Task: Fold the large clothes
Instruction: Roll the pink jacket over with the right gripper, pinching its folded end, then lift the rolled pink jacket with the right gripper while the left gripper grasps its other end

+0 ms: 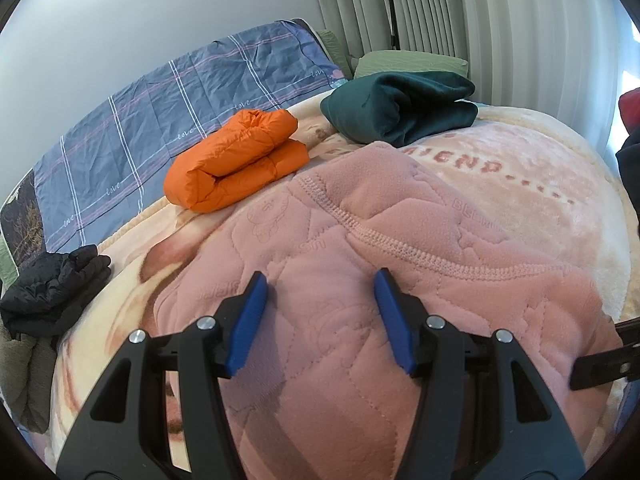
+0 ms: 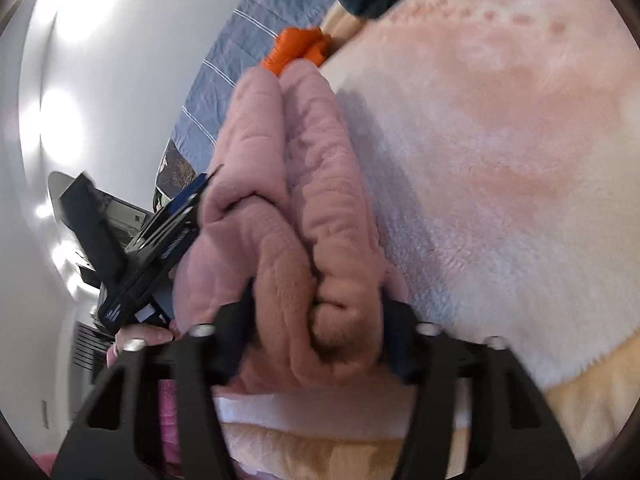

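A pink quilted fleece garment point(image 1: 360, 240) lies folded on the pink plush blanket point(image 1: 540, 184) covering the bed. My left gripper point(image 1: 320, 280) hovers just over it, jaws wide apart, blue pads point(image 1: 248, 320) holding nothing. In the right wrist view my right gripper point(image 2: 316, 304) is shut on a thick bunched fold of the same pink garment point(image 2: 288, 160), lifted and tilted above the blanket point(image 2: 500, 140). The left gripper point(image 2: 160, 240) shows at the garment's other side in that view.
A folded orange puffer jacket point(image 1: 236, 160) and a folded dark green garment point(image 1: 400, 104) lie beyond the pink one. A black garment point(image 1: 52, 288) sits at the left bed edge. A blue plaid quilt point(image 1: 160, 92) lies along the wall. Green pillows point(image 1: 408, 60) sit by the curtains.
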`<act>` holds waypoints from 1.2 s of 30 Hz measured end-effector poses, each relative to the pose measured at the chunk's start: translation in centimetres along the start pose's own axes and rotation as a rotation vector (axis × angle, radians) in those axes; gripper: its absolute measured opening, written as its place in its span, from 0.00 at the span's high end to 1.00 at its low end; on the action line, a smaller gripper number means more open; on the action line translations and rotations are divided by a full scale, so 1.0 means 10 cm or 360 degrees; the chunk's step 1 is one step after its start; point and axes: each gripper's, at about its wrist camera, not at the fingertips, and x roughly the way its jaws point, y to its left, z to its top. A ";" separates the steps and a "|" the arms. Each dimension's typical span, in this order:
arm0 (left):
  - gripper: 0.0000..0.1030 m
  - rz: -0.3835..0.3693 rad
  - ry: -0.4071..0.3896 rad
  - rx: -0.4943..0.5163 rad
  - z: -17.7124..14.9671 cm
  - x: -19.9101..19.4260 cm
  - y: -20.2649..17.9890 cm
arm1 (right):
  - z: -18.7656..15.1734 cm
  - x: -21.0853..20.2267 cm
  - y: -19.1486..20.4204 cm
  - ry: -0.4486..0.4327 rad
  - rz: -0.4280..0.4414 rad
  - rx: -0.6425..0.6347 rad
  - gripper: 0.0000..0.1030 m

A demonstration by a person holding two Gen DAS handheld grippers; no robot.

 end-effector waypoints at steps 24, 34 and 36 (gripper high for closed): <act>0.17 -0.0163 -0.0124 -0.0322 0.00 -0.26 0.44 | 0.11 0.17 -0.08 0.0003 0.0024 -0.0013 0.57; 0.04 -0.0642 0.0103 -0.1301 -0.70 0.22 1.66 | 0.02 0.09 -0.06 -0.0015 0.0002 -0.0064 0.51; 0.02 -0.0834 0.0136 -0.1416 -0.79 0.41 1.68 | 0.01 0.08 -0.07 -0.0011 0.0001 -0.0064 0.50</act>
